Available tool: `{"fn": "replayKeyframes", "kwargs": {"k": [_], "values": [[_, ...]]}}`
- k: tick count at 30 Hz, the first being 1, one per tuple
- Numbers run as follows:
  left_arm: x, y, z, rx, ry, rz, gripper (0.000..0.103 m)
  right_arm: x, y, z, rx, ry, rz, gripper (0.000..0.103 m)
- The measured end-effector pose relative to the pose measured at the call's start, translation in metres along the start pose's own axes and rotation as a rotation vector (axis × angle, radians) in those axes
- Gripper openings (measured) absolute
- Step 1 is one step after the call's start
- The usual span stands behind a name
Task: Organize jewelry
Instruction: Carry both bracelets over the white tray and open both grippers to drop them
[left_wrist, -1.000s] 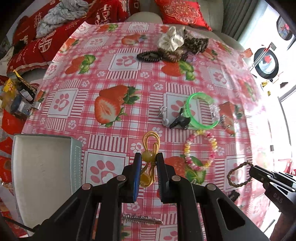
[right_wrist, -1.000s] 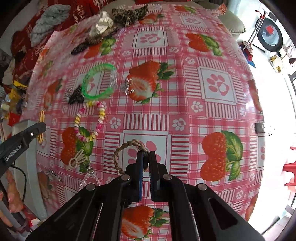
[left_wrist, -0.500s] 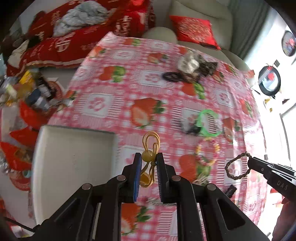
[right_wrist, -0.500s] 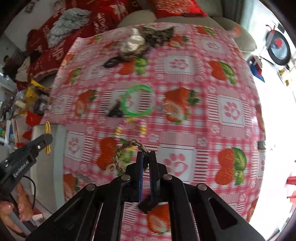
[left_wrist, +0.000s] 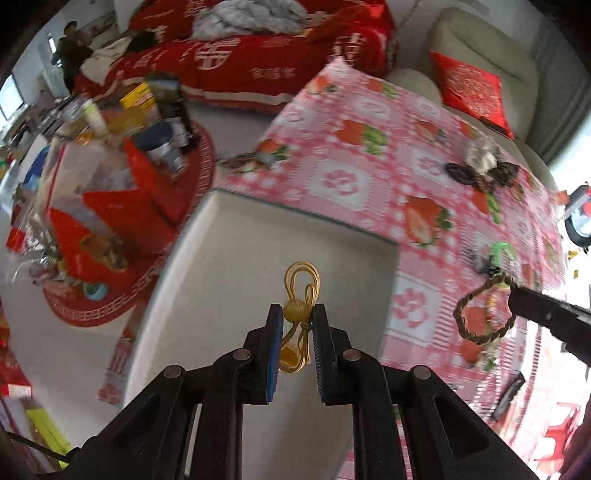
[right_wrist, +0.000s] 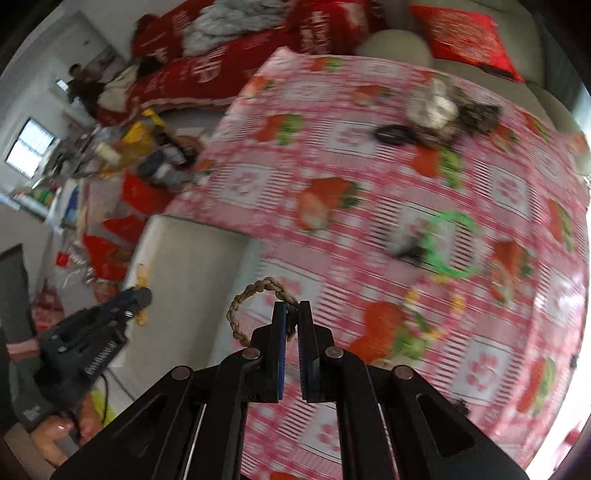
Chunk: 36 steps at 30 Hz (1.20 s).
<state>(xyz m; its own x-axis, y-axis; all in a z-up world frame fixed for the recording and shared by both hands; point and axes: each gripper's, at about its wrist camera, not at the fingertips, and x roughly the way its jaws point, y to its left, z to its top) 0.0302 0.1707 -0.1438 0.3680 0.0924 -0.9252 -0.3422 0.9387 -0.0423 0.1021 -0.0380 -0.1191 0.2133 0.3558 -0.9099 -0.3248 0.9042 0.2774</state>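
Observation:
My left gripper (left_wrist: 297, 311) is shut on a yellow corded bracelet with a bead (left_wrist: 300, 281), held above the pale grey tray (left_wrist: 229, 280) at the table's left edge. My right gripper (right_wrist: 291, 308) is shut on a brown braided bracelet (right_wrist: 251, 295), which hangs over the tablecloth just right of the tray (right_wrist: 184, 266). The left wrist view shows that braided bracelet (left_wrist: 480, 314) dangling from the right gripper's tip (left_wrist: 517, 295). The left gripper (right_wrist: 142, 295) with the yellow cord appears at lower left in the right wrist view.
On the strawberry tablecloth (right_wrist: 369, 184) lie a green bangle (right_wrist: 448, 243), a beaded bracelet (right_wrist: 432, 310) and a heap of hair ties (right_wrist: 439, 110) at the far side. Red packages and clutter (left_wrist: 110, 206) cover the floor left of the table. A sofa with a red cushion (left_wrist: 472, 92) stands behind.
Both grippers have swung left with their bracelets and risen a little. The left one has gone from over the tablecloth to above the tray; the right one now nears the tray's edge.

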Motion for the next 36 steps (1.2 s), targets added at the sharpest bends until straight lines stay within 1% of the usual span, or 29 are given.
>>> {"fn": "replayKeyframes", "kwargs": {"k": [3, 7, 11, 14, 19, 25, 30, 34, 36], "values": [[0.007, 0.017, -0.002, -0.010, 0.002, 0.033, 0.022, 0.017, 0.027, 0.010, -0.045, 0.018, 0.032, 0.006], [0.023, 0.034, -0.001, -0.033, 0.020, 0.046, 0.022, 0.040, 0.058, 0.022, -0.094, 0.040, 0.051, 0.006], [0.038, 0.042, 0.002, -0.028, 0.033, 0.058, 0.022, 0.065, 0.075, 0.030, -0.109, 0.074, 0.066, 0.006], [0.048, 0.046, 0.004, -0.023, 0.034, 0.066, 0.022, 0.086, 0.084, 0.034, -0.118, 0.094, 0.059, 0.006], [0.066, 0.049, 0.009, -0.024, 0.039, 0.073, 0.022, 0.112, 0.091, 0.041, -0.116, 0.121, 0.049, 0.006], [0.079, 0.045, 0.011, 0.008, 0.032, 0.092, 0.022, 0.139, 0.089, 0.048, -0.121, 0.142, 0.013, 0.006], [0.089, 0.043, 0.008, 0.016, 0.066, 0.080, 0.023, 0.152, 0.084, 0.045, -0.124, 0.179, -0.005, 0.007], [0.089, 0.040, 0.006, 0.037, 0.063, 0.100, 0.023, 0.159, 0.081, 0.041, -0.132, 0.196, -0.020, 0.007], [0.089, 0.038, 0.006, 0.044, 0.063, 0.107, 0.023, 0.160, 0.081, 0.040, -0.133, 0.191, -0.019, 0.007]]}}
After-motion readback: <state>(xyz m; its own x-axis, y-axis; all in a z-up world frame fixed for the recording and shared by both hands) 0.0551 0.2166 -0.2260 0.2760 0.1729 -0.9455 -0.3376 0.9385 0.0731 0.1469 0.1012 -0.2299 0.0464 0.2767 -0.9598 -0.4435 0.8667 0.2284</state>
